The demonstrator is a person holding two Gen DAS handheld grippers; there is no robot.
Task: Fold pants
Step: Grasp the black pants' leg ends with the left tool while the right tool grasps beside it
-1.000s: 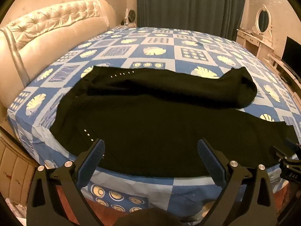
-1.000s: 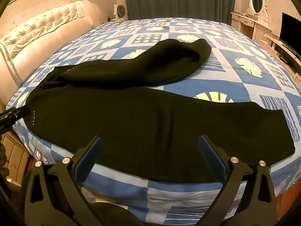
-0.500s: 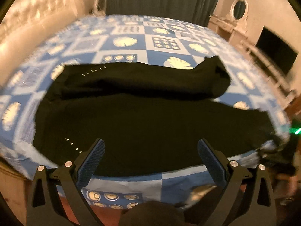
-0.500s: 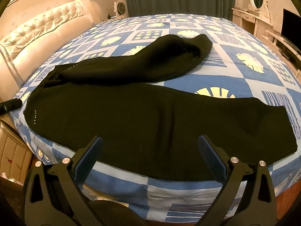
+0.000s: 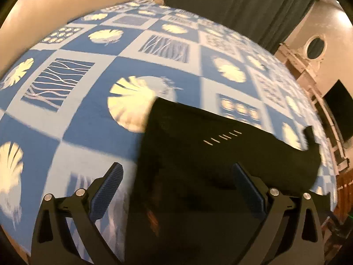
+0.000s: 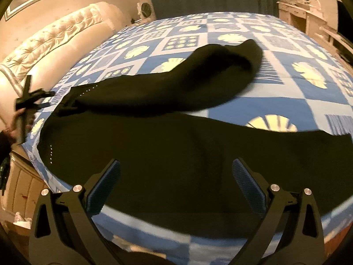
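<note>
The bed [image 6: 286, 101] with its blue patterned cover carries the black pants [image 6: 154, 154], spread flat and unfolded along the bed's near edge, one leg angled toward the bed's middle. The left gripper [image 5: 176, 190] hovers spread wide and empty at the pants' waistband end; the right gripper [image 6: 175, 183], equally wide, hangs over the nearer leg. Judging by this, the approach is under way; next comes pinching the waistband edge.
</note>
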